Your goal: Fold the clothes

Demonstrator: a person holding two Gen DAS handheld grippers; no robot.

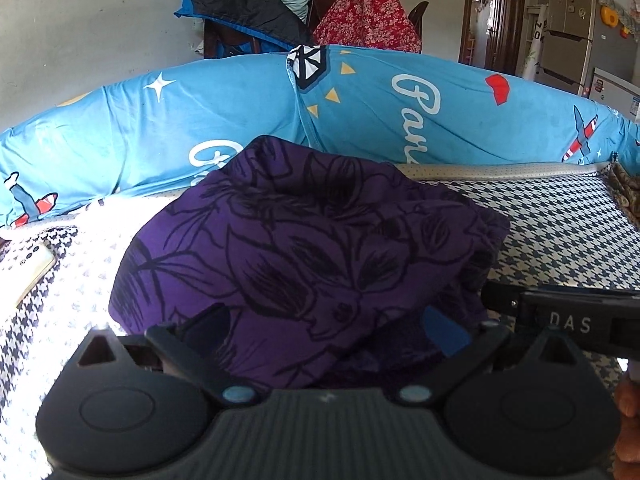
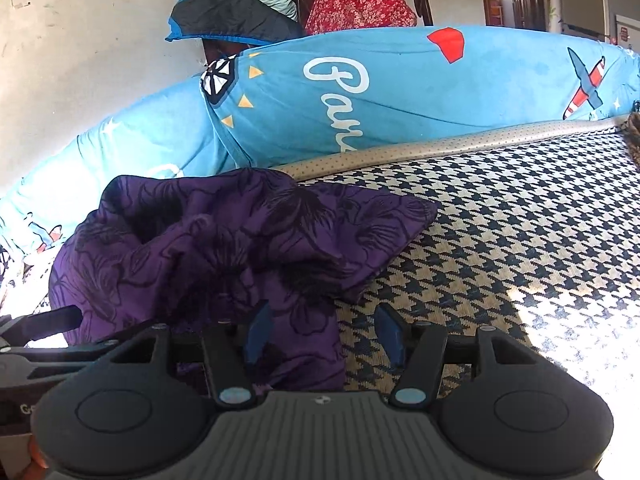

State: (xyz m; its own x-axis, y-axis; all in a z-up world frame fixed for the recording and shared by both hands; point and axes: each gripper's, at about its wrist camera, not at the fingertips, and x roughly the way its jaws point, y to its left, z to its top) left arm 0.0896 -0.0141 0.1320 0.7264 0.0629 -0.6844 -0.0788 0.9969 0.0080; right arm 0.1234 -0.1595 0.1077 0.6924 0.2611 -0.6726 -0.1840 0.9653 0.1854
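Note:
A purple garment [image 1: 304, 248] with a black flower print lies bunched on the houndstooth bed cover [image 1: 560, 232]. My left gripper [image 1: 326, 328] is open wide at the near edge of the heap. Cloth lies draped between its two fingers and hides most of the left one. In the right wrist view the same garment [image 2: 224, 248] fills the left half. My right gripper [image 2: 324, 332] stands open at the heap's right edge. A fold of cloth reaches between its blue pads [image 2: 258, 332], while the right pad is over bare bed cover [image 2: 500, 240].
A long blue printed bolster [image 1: 400, 112] runs along the far side of the bed. A white remote-like object [image 1: 34, 268] lies at the left. Piled clothes [image 1: 360, 12] sit on furniture behind. The other gripper's black body [image 1: 560, 312] is close on the right, with a person's fingers [image 1: 628, 400] at the edge.

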